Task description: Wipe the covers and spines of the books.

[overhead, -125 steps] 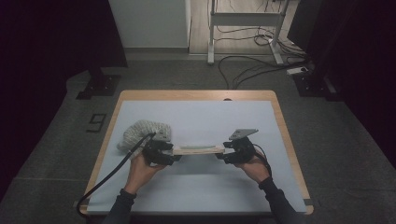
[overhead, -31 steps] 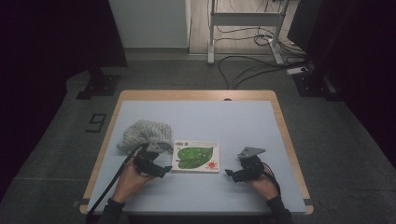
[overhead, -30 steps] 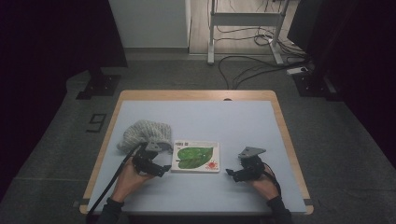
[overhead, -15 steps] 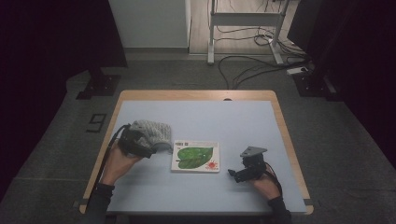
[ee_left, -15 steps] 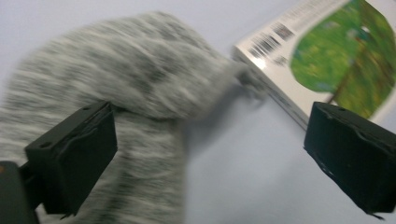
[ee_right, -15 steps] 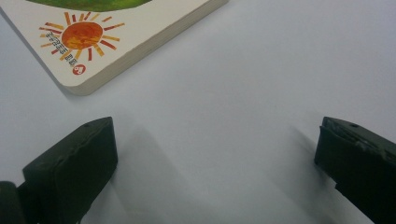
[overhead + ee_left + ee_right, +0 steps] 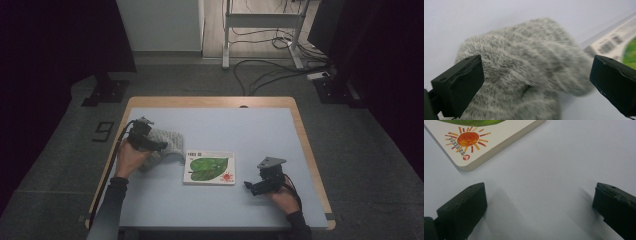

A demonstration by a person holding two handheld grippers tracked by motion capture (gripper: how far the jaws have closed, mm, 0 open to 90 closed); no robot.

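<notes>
A board book with a green leaf and an orange sun on its cover lies flat mid-table. Left of it sits a grey furry cloth. My left gripper hovers over the cloth with its jaws wide. In the left gripper view the fur bulges between and ahead of the jaws of the left gripper, and neither pad presses on it. My right gripper rests low to the right of the book. In the right gripper view its jaws stand open over bare table, short of the book's corner. Both pairs of jaws have just been opening.
The pale blue tabletop has a wooden rim. My left gripper's cable trails off the left side. Beyond the table are floor cables and a metal stand.
The book, held up between both grippers earlier, now lies flat. My left hand has moved left and away from the book to the furry cloth. The right hand has stayed put.
</notes>
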